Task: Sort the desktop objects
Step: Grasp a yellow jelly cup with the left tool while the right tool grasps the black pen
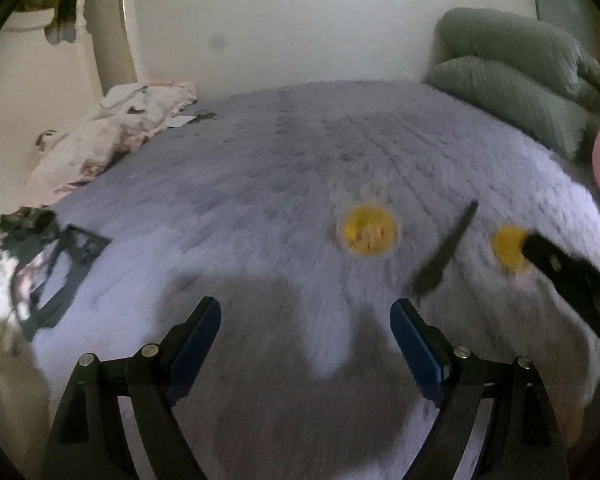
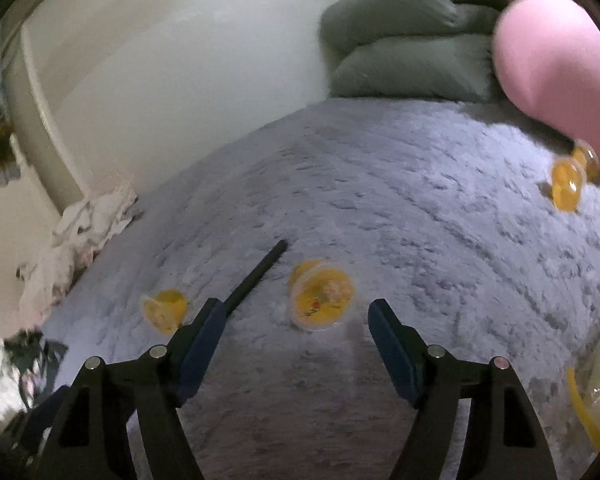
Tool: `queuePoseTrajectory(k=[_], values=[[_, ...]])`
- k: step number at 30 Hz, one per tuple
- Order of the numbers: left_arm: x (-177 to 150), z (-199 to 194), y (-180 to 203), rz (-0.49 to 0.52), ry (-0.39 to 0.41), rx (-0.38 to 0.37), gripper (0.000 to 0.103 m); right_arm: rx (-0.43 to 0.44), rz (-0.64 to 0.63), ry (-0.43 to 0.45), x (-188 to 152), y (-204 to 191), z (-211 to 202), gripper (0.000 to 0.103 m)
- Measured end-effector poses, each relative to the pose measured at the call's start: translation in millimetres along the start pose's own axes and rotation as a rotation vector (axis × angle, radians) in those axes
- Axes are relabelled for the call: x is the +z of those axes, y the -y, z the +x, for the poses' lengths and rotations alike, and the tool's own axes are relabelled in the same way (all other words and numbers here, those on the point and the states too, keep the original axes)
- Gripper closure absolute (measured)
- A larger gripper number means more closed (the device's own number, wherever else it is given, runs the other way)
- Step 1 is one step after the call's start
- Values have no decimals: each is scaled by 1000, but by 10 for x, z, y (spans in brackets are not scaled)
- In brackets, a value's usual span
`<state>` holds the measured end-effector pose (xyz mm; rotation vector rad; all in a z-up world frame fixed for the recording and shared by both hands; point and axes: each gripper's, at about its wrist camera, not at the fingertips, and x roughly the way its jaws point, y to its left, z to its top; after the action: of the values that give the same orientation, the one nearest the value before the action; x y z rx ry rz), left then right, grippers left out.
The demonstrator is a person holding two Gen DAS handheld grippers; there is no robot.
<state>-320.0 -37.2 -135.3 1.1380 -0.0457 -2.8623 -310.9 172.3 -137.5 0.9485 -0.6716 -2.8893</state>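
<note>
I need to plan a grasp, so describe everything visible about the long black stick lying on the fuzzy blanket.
The black stick is slim, straight, matte and dark, its material unclear through the blur. It lies flat on the grey fuzzy blanket, running diagonally between two yellow cups without visibly touching either. In the right wrist view its near end disappears behind a finger of the right gripper, whose open jaws hold nothing.

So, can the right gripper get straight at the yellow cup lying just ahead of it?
Probably yes. The right gripper is open and empty, and the yellow cup lies on the blanket just ahead of its fingertips. The black stick lies off to one side, apart from the cup.
</note>
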Motion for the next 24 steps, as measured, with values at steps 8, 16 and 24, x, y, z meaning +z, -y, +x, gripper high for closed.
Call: queuePoseTrajectory(k=[8, 16, 24], values=[[314, 394, 228, 35, 11, -111, 18, 0, 1, -31, 1, 32, 59, 40], [320, 596, 156, -33, -54, 11, 58, 6, -54, -35, -27, -66, 72, 40], [-236, -5, -193, -116, -61, 91, 58, -15, -216, -36, -96, -421, 49, 40]])
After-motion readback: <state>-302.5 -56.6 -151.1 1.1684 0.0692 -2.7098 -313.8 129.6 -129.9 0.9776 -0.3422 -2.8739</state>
